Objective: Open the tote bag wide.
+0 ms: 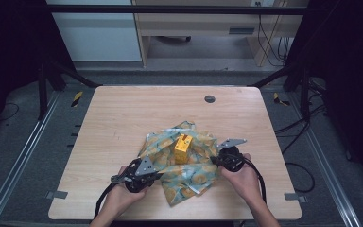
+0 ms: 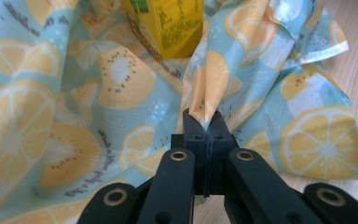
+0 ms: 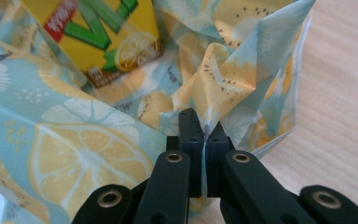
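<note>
A light blue cloth (image 1: pixel 189 170) printed with lemon and kiwi slices lies crumpled on the wooden table (image 1: pixel 123 118). A yellow drink carton (image 1: pixel 183 148) stands upright in its middle. My left gripper (image 1: pixel 159 174) is at the cloth's left side and is shut on a pinched fold of the cloth (image 2: pixel 205 100). My right gripper (image 1: pixel 216 158) is at the cloth's right side, also shut on a raised fold of the cloth (image 3: pixel 216 81). The carton (image 2: pixel 168 25) stands just beyond the left jaws, and the carton (image 3: pixel 98 32) leans across the upper left of the right gripper view.
A round grey cable port (image 1: pixel 210 99) sits in the table's far part. Black frame posts and cables stand at both sides of the table. A desk and cabinet stand beyond the far edge.
</note>
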Demonstrator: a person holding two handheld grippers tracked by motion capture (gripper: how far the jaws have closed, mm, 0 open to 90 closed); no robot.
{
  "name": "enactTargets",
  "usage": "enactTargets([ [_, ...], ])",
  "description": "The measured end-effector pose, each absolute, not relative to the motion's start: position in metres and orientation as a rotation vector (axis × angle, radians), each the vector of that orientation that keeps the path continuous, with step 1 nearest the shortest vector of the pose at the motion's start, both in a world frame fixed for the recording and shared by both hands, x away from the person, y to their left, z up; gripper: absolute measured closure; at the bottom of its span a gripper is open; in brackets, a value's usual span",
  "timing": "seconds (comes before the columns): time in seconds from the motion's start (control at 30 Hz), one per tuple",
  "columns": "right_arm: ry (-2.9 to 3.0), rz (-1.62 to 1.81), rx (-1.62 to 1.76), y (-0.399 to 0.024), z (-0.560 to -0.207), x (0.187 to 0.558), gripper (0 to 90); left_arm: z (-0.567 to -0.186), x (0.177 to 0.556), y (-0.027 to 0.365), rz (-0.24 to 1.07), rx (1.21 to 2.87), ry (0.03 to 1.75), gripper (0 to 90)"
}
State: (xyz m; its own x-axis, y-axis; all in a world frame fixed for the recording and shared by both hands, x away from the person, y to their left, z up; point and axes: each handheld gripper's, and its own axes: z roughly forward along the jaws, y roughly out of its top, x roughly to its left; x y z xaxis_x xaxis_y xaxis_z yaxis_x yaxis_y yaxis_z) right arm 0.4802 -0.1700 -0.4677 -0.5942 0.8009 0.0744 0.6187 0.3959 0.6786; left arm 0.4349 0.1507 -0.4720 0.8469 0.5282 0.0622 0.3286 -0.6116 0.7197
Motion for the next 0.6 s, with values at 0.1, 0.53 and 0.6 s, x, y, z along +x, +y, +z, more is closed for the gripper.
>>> enactTargets([
  [0.1, 2.410, 0.979, 1.252, -0.170, -0.473, 0.480, 90.0, -0.476, 0.435, 0.150, 0.347, 2.302, 0.628, 90.0],
  [0.53, 2.448, 0.903, 1.205, -0.164, -0.484, 0.482, 90.0, -0.486, 0.434, 0.150, 0.340, 2.359, 0.636, 90.0],
  [0.6, 2.451, 0.902, 1.207, -0.164, -0.486, 0.483, 90.0, -0.487, 0.435, 0.149, 0.335, 2.363, 0.636, 90.0],
])
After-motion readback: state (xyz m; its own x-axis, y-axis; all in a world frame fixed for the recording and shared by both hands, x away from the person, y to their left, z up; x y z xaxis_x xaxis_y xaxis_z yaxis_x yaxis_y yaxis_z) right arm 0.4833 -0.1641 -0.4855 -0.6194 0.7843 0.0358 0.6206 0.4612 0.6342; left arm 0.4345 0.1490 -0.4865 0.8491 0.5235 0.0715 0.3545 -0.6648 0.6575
